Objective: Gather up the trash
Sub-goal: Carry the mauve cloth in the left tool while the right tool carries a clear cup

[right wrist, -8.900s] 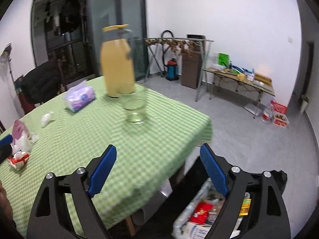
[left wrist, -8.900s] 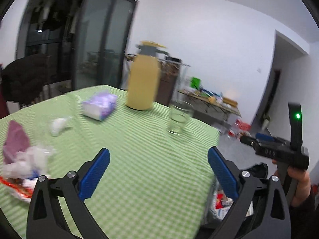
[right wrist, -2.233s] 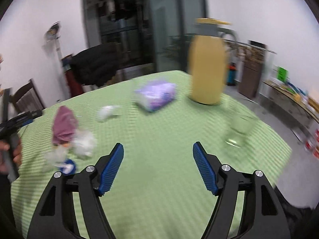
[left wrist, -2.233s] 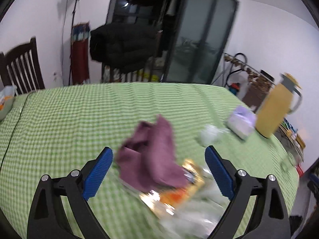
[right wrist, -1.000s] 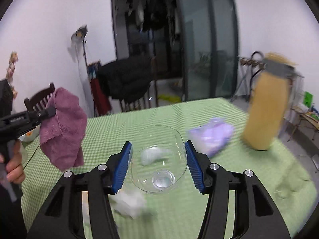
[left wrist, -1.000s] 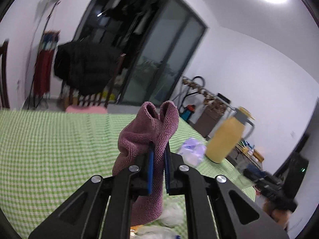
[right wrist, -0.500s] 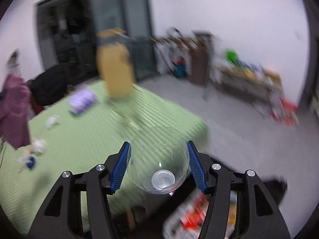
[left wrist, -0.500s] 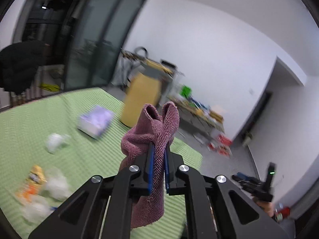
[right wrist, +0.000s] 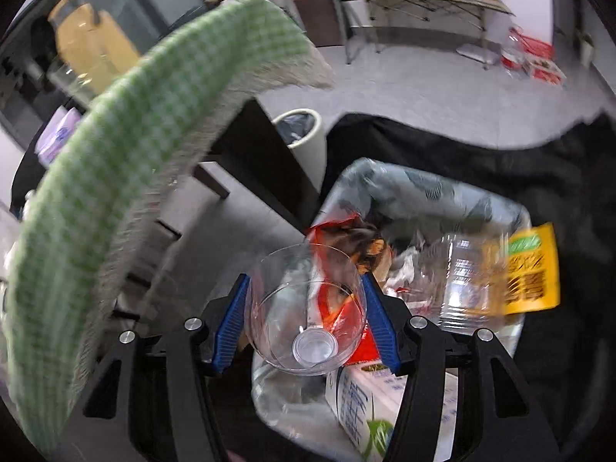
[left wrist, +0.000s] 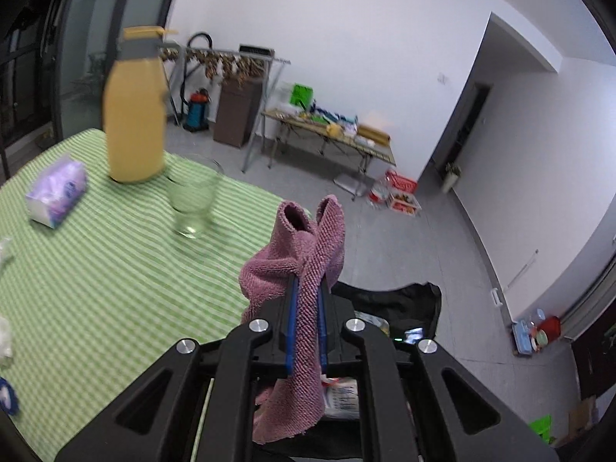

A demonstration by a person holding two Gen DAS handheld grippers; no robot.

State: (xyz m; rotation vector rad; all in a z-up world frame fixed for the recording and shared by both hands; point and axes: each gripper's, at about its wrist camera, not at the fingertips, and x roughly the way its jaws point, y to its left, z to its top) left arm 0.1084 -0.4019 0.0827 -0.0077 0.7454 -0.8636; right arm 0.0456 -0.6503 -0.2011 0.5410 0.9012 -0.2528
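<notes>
The table [left wrist: 96,269] in its green checked cloth fills the left of my left camera; in my right camera its edge [right wrist: 127,123] hangs overhead. Beside it on the floor sits the black trash bag [right wrist: 481,161], mouth open, holding a crumpled grey plastic bag [right wrist: 415,192], a clear bottle [right wrist: 466,281], a yellow packet [right wrist: 535,269] and a carton [right wrist: 358,400]. On the table stand a yellow jug [left wrist: 133,115], a drinking glass [left wrist: 192,200] and a purple tissue pack [left wrist: 56,192]. My left gripper [left wrist: 306,331] is clamped tight on a mauve cloth [left wrist: 304,269]. My right gripper [right wrist: 306,327] is over the bag, its jaws opening with a clear plastic cup [right wrist: 308,308] between them; whether the pads touch it is blurred.
</notes>
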